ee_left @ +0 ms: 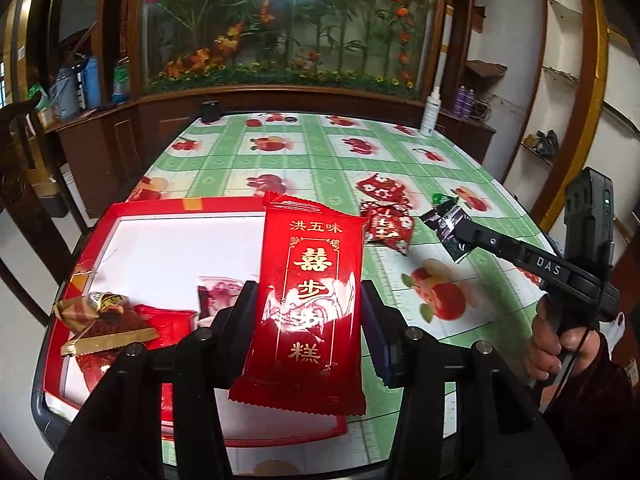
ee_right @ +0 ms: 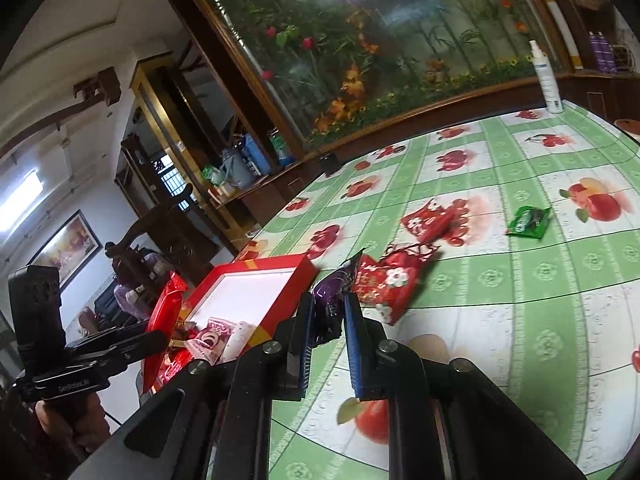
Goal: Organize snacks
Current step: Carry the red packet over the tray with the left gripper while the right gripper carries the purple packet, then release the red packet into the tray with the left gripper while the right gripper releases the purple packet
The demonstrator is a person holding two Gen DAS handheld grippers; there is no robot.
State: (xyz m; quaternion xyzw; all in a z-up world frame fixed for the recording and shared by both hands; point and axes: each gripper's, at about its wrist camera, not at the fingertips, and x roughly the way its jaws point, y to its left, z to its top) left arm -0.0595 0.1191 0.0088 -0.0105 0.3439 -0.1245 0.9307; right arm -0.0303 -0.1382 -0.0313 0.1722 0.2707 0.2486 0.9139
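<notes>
In the left wrist view my left gripper [ee_left: 313, 312] is shut on a long red snack packet [ee_left: 312, 264] with gold characters, held upright over the right side of a red-rimmed tray [ee_left: 160, 206]. Several snacks lie in the tray: a gold-brown wrapper [ee_left: 90, 312], a red packet [ee_left: 168, 320] and a pink one [ee_left: 220, 292]. My right gripper [ee_right: 328, 320] is shut on a small dark purple packet [ee_right: 330, 296], just right of the tray [ee_right: 260, 262]. In the left wrist view the right gripper [ee_left: 466, 230] comes in from the right, holding that dark packet [ee_left: 446, 220].
Two small red packets [ee_right: 384, 280] [ee_right: 430, 218] and a green packet [ee_right: 528, 222] lie loose on the green fruit-print tablecloth [ee_left: 320, 160]. A white spray bottle [ee_right: 548, 76] stands at the far edge. Wooden cabinets and a flower display close in the back.
</notes>
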